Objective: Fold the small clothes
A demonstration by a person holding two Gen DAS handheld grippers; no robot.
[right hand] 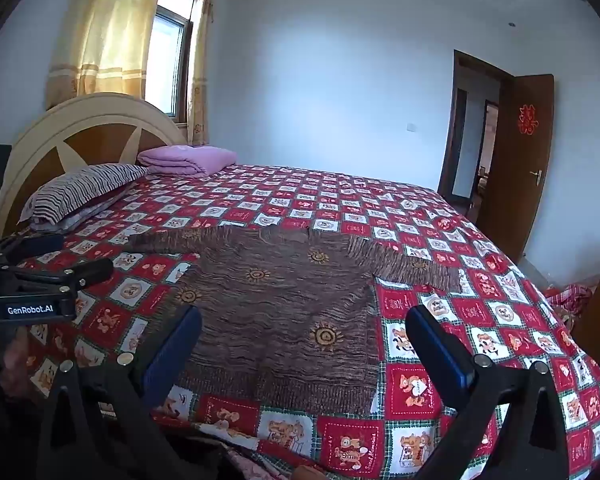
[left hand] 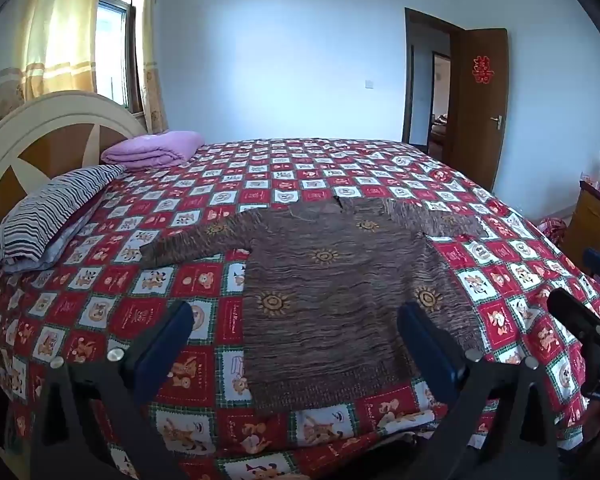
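the brown top (left hand: 328,280) lay flat on the bed (left hand: 100,320), spread open near the front edge with its hem toward the grippers and both sleeves stretched out sideways, one toward the pillow (left hand: 56,216) and one toward the door side. the left gripper (left hand: 296,344) hovered over the hem with its jaws released and wide, nothing between them; the right gripper (right hand: 304,348) hung likewise over the hem's right part, spread and empty. no fold had yet been made, so the first pinch looked to be the risky step: the knit seemed soft and thin, and a jaw pressed too deep would likely catch the bedspread with it and drag both. a grip on only one layer could let the back of the top lag behind and bunch. uneven lifts by the two hands would probably skew the fold line, and the sleeve nearest the pillow might trail and twist under the body. the busy red-and-white check of the bedspread also made the hem's edge harder to pick out. the bed filled most of the room, with a round headboard (left hand: 40,132) at the left, a folded purple blanket (left hand: 152,152) at the far corner by the striped pillow, yellow curtains (right hand: 108,32) at a bright window, pale walls, and a brown door (left hand: 480,108) open at the right.
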